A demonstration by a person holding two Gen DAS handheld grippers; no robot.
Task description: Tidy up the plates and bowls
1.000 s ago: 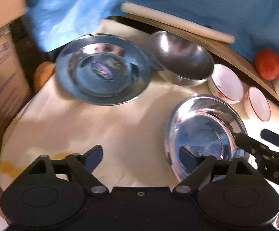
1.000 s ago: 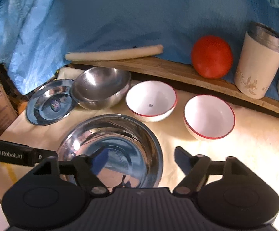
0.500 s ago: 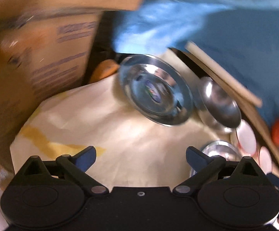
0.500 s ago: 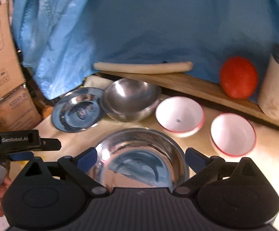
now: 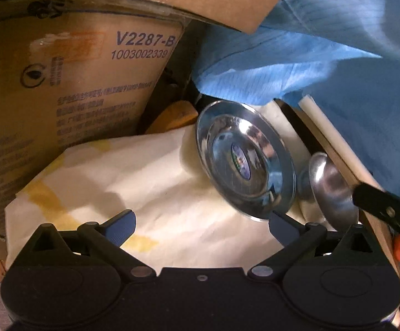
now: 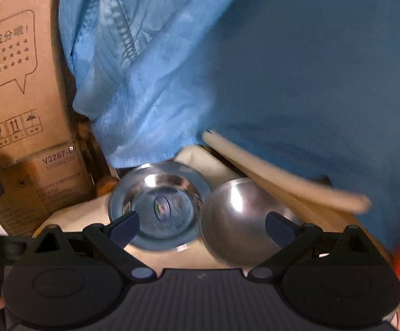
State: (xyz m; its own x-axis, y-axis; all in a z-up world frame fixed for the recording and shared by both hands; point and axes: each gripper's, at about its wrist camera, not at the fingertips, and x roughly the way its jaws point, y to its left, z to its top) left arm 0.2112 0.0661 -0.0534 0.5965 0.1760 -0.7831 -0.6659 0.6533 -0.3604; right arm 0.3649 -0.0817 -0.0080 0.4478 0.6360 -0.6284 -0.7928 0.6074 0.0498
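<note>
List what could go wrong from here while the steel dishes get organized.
1. The steel plate lies by the cloth's edge, beside the cardboard box; a push might slide it off.
2. The steel bowl seems to touch the plate, so lifting either may knock the other.
3. The rolling pin sits just behind the bowl, and the open right gripper could bump it.

Ahead of my grippers I count one steel plate [image 5: 245, 162], one steel bowl [image 6: 238, 220], one pale rolling pin [image 6: 282, 176], two cardboard boxes [image 5: 70, 82], one blue cloth [image 6: 255, 69].

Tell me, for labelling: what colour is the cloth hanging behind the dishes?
Blue cloth; clearest in the right wrist view.
</note>
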